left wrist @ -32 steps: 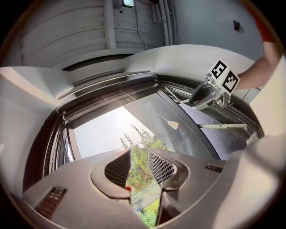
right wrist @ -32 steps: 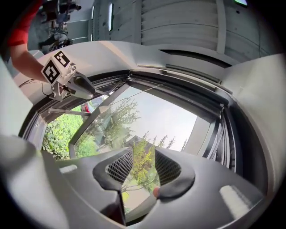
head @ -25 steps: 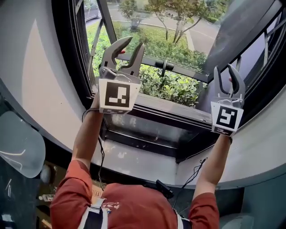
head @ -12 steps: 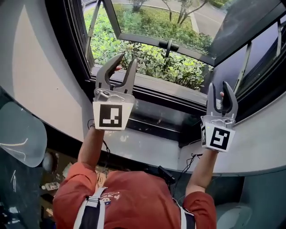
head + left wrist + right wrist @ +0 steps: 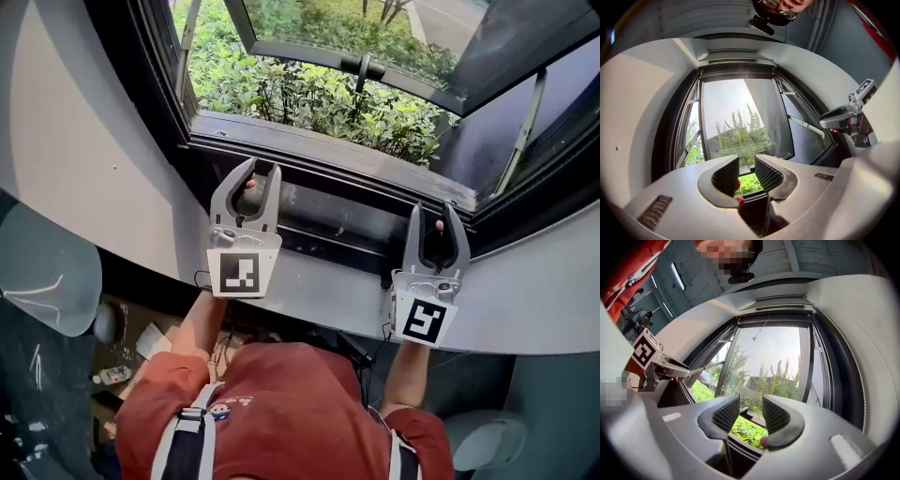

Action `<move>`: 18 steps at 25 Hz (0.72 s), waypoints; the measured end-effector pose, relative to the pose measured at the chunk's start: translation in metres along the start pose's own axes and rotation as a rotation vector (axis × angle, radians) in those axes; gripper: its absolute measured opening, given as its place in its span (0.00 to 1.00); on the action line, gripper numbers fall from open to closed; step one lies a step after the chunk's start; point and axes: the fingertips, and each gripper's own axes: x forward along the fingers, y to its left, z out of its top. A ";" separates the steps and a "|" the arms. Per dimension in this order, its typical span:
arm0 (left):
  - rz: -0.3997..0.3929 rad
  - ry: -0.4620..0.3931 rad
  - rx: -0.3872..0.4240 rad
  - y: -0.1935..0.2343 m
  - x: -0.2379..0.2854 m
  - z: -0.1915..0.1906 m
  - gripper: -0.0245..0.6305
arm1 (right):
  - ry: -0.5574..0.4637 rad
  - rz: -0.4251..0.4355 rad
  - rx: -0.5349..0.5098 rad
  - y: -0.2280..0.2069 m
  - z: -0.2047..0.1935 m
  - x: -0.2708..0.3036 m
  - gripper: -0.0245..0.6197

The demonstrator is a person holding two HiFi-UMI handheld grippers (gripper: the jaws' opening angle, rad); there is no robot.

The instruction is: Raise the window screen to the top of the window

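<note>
Both left gripper [image 5: 262, 167] and right gripper [image 5: 433, 211] gape empty before dark window frame [image 5: 319, 157].

Left tool [image 5: 262, 169] and right tool [image 5: 432, 212] outstretched, jaws apart.

We've got green bushes [image 5: 309, 98] outside, a bit of road [image 5: 459, 14] past them, a grey wall [image 5: 84, 169] on the left and some clutter [image 5: 145, 345] down low.

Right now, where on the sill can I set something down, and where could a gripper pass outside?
The pale sill is bare between the left gripper and right gripper, and also right of the right one. The gap under the open sash is free over the shrubs; its handle crowds the middle.
</note>
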 end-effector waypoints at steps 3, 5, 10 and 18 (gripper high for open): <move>-0.006 0.017 -0.027 -0.011 -0.012 -0.012 0.20 | 0.079 0.009 0.055 0.015 -0.027 -0.016 0.26; -0.022 0.045 -0.049 -0.020 -0.017 -0.022 0.20 | 0.117 0.009 0.120 0.023 -0.041 -0.021 0.26; -0.057 0.084 -0.084 -0.044 -0.034 -0.038 0.20 | 0.182 0.035 0.209 0.050 -0.061 -0.036 0.26; -0.041 0.141 -0.073 -0.052 -0.046 -0.054 0.16 | 0.216 0.023 0.246 0.065 -0.074 -0.051 0.20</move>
